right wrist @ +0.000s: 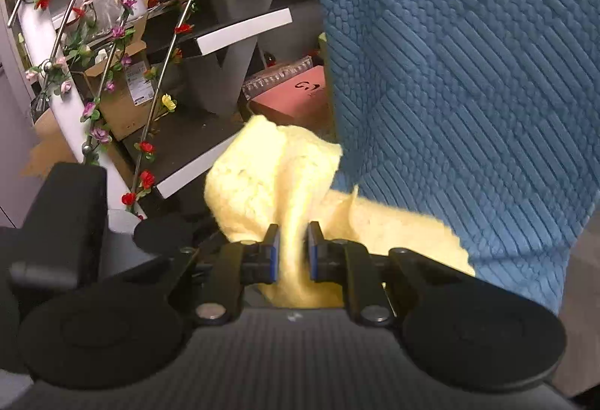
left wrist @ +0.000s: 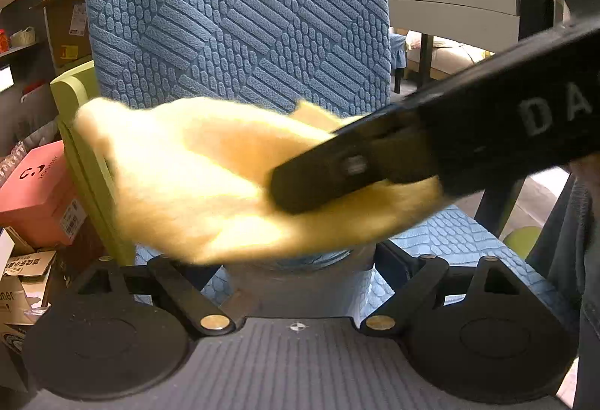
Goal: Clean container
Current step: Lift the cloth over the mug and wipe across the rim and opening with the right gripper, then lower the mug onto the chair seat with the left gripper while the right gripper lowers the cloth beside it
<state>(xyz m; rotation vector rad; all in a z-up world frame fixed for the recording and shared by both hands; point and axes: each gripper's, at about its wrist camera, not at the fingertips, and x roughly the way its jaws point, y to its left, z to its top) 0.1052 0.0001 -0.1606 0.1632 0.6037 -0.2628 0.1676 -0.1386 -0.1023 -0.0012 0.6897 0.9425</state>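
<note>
Right gripper [right wrist: 293,252] jaws clamped tight; left gripper [left wrist: 296,260] jaws part-spread, fingertips hidden, both angled downward

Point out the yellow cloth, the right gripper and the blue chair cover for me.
yellow cloth [right wrist: 262,177]: right wrist view, bunched upper fold.
right gripper [right wrist: 293,252]: right wrist view, between its fingertips, shut on the cloth.
blue chair cover [left wrist: 232,16]: left wrist view, patterned backrest.
</note>
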